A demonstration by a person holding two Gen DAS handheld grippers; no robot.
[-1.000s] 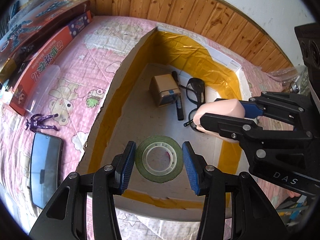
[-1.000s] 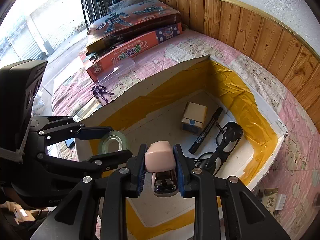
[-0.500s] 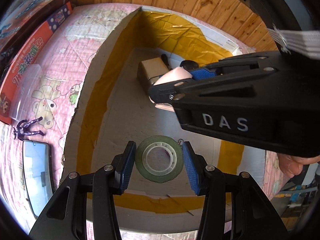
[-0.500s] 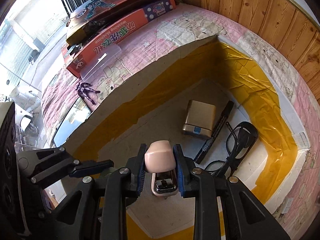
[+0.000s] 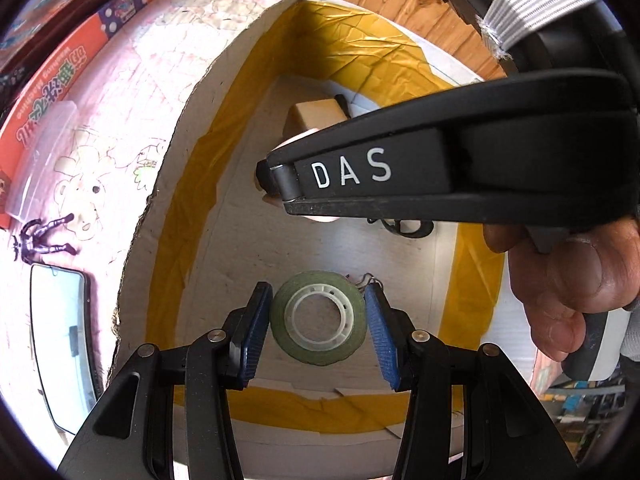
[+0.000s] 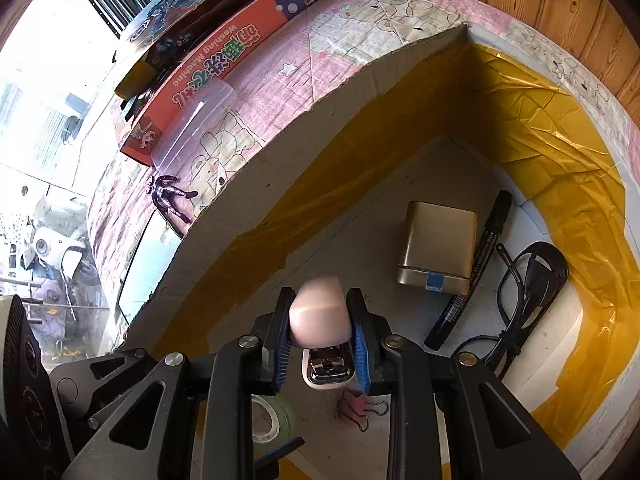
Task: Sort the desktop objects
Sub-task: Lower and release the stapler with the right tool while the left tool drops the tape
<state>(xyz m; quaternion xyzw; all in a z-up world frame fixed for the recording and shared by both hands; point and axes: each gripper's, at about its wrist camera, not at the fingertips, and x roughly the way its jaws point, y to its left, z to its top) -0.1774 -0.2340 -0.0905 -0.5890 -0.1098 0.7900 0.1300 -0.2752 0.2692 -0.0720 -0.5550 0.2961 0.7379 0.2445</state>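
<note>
My left gripper [image 5: 318, 330] is shut on a green tape roll [image 5: 318, 322] and holds it low over the floor of the cardboard box [image 5: 224, 216]. My right gripper [image 6: 320, 336] is shut on a pink stapler [image 6: 318, 316] inside the same box, above its floor. The right gripper's black arm crosses the upper right of the left wrist view and hides most of the stapler there. The tape roll also shows at the bottom of the right wrist view [image 6: 276, 420].
In the box lie a gold tin [image 6: 438, 248], a black marker [image 6: 476, 268], black glasses [image 6: 528, 284] and a pink binder clip [image 6: 358, 410]. Outside on the pink cloth are a phone [image 5: 60, 344], a purple figure [image 5: 40, 236], a clear case [image 6: 196, 120] and toy boxes [image 6: 224, 60].
The right gripper with the stapler has moved left and deeper into the box, over the left gripper. The left gripper has lowered a little with the tape roll.
</note>
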